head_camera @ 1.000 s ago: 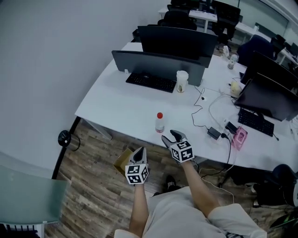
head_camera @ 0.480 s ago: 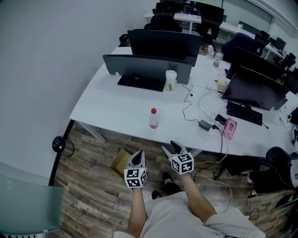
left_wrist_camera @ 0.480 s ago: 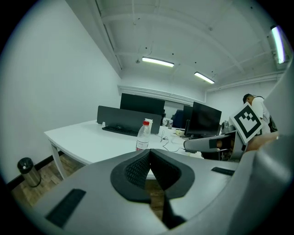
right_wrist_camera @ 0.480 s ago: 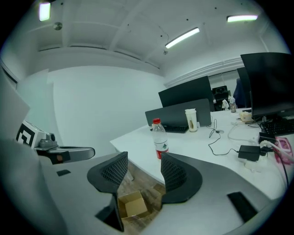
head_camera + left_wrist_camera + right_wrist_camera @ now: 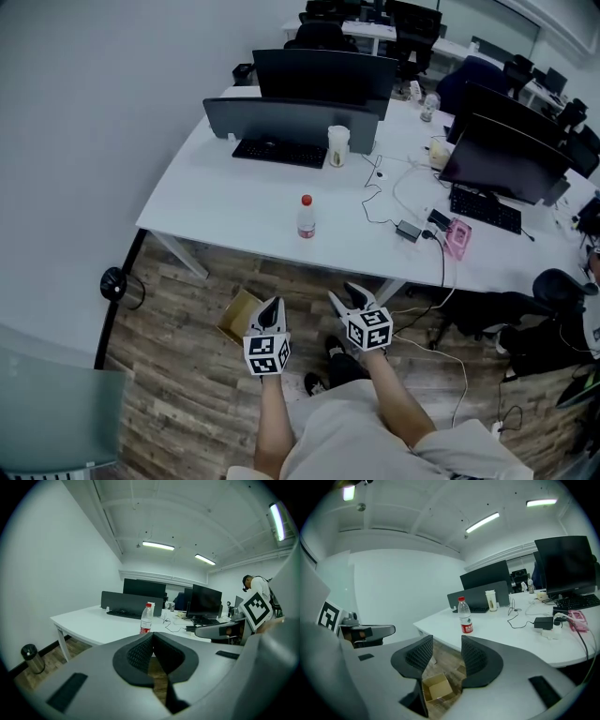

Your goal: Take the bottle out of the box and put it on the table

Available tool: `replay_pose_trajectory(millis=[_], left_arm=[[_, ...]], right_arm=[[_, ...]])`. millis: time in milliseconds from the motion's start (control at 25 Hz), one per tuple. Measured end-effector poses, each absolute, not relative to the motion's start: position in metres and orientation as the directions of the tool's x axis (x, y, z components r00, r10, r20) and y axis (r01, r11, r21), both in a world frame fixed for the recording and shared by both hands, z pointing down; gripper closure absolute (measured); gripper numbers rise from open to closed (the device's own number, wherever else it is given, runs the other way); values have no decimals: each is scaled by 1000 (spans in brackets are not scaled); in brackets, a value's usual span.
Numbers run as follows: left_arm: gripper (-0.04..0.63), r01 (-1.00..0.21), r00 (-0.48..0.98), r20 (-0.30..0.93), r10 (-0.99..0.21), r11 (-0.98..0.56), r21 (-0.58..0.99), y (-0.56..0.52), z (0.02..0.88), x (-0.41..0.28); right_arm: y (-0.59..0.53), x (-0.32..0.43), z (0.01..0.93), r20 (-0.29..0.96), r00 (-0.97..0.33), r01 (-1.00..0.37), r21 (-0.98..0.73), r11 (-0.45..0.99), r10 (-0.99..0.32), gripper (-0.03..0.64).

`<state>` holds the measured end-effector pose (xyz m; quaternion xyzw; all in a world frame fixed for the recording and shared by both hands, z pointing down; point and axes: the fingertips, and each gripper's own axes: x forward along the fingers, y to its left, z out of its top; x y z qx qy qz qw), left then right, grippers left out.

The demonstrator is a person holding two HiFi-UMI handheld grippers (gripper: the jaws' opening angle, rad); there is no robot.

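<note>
The clear bottle [image 5: 306, 216] with a red cap and red label stands upright on the white table [image 5: 225, 211], near its front edge; it also shows as the bottle [image 5: 146, 619] and the bottle [image 5: 464, 616] in the gripper views. The open cardboard box [image 5: 238, 317] lies on the wooden floor below the table; in the right gripper view the box [image 5: 434, 686] looks empty. My left gripper [image 5: 271, 306] hangs over the floor beside the box, shut with nothing held [image 5: 152, 641]. My right gripper [image 5: 347, 292] is open, its jaws closing on nothing [image 5: 446, 643].
Monitors [image 5: 291, 122], a keyboard [image 5: 268, 151], a pale cup [image 5: 337, 146], cables and a power adapter [image 5: 407, 230] sit further back on the table. A round bin [image 5: 113, 283] stands by the table leg. A black chair [image 5: 553, 319] is at the right.
Both grippers have drawn back from the table's front edge over the floor. The bottle stands where it was on the table.
</note>
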<state>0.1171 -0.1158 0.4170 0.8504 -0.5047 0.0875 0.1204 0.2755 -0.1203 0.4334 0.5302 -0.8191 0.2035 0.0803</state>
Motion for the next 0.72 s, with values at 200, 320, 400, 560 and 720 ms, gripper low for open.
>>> replay_pose_trajectory(millis=[200,320,400,560,720], left_arm=[[580,-870,492,257,-832,-479,118,-101,416,116],[580,-865,502,250,-828,-487,122,-97,415,118],[580,-862,507,242,-827,-493,123,-96,412,119],[580,-858,513,228,-827,-498,126,-95,409,120],[580,-855,518,237,-822,-502,127,-93,413,120]], right_arm=[[-110,269,430,326,-421,-903,-239,357,-846,427],[-108,270,427,318,-414,-906,-233,353,-853,446],[-108,271,425,313,-408,-908,-232,348,-858,463],[-108,271,424,307,-396,-913,-228,337,-865,496],[-106,268,425,306,-405,-910,-229,346,-862,544]])
